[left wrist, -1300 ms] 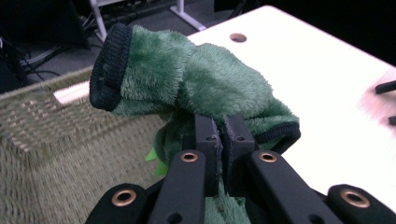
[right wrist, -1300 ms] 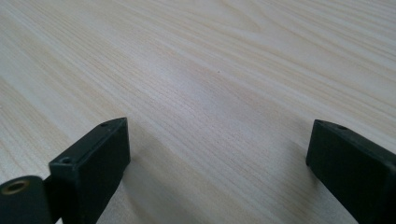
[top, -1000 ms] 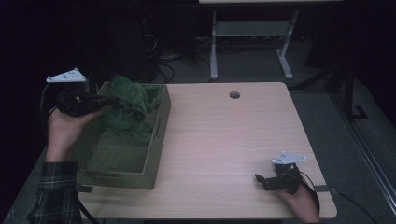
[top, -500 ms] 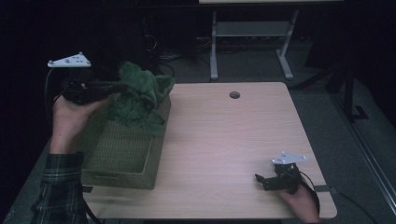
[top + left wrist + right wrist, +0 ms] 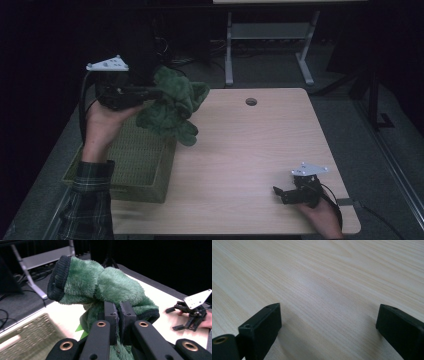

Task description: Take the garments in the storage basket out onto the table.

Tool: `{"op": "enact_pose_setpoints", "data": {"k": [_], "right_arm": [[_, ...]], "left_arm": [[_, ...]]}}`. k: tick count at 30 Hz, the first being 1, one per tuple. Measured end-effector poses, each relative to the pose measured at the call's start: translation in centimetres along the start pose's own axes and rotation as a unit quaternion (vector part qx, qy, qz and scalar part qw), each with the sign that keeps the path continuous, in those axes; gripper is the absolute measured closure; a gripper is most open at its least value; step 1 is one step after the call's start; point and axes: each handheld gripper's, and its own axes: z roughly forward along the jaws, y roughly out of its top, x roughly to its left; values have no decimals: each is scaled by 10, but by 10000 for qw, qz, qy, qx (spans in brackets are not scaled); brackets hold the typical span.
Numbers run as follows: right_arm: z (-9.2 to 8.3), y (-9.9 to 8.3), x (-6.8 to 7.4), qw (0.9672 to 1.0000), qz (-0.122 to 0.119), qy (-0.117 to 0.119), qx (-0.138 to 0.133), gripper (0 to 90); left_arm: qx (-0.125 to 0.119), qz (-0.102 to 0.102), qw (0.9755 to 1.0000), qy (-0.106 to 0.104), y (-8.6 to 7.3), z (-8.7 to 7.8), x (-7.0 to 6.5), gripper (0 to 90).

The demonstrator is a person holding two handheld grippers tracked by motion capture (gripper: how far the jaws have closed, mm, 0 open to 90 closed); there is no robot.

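A green fleece garment (image 5: 172, 107) with dark ribbed cuffs hangs in the air in the upper left of the high view, over the far right corner of the woven basket (image 5: 127, 160) and the table (image 5: 250, 150) edge beside it. The left gripper (image 5: 150, 93) has its fingers pressed together on a small fold of the fleece, seen close in the left gripper view (image 5: 119, 322). That thin pinch is the risk, I'd say: the bulk dangles below and could slip free or snag the basket rim. The right gripper (image 5: 278, 191) rests at the lower right of the table, fingers spread wide with nothing between them, well apart from the garment. The tabletop between them lies bare; a cable hole (image 5: 251, 102) sits near the far edge.
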Motion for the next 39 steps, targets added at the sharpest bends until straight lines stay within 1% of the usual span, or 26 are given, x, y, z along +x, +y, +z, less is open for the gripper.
{"op": "enact_pose_setpoints", "data": {"k": [4, 12, 16, 18, 21, 25, 27, 31, 33, 36, 39], "right_arm": [[0, 0, 0, 10000, 1, -2, -1, 60], [0, 0, 0, 10000, 4, 1, 3, 60], [0, 0, 0, 10000, 8, 1, 3, 61], [0, 0, 0, 10000, 7, 1, 4, 60], [0, 0, 0, 10000, 18, -1, 10, 60], [0, 0, 0, 10000, 17, -5, 14, 60], [0, 0, 0, 10000, 16, -5, 14, 60], [0, 0, 0, 10000, 18, -4, 15, 60], [0, 0, 0, 10000, 16, -5, 14, 60], [0, 0, 0, 10000, 16, 1, 5, 60], [0, 0, 0, 10000, 14, -3, 5, 60]], "left_arm": [[71, 76, 9998, -148, 2, 17, -9, 865], [147, 119, 9991, -391, 4, 47, -23, 866], [212, 164, 9983, -526, 7, 64, -33, 866], [250, 222, 9978, -575, 8, 71, -37, 866], [257, 268, 9971, -657, 7, 82, -46, 866], [320, 261, 9964, -741, 1, 100, -59, 868], [365, 247, 9957, -817, -3, 108, -64, 868], [490, 209, 9946, -891, -13, 128, -73, 868], [506, 189, 9942, -924, -17, 135, -75, 867], [518, 123, 9939, -965, -25, 147, -80, 867], [493, -11, 9937, -1007, -34, 160, -85, 868]]}}
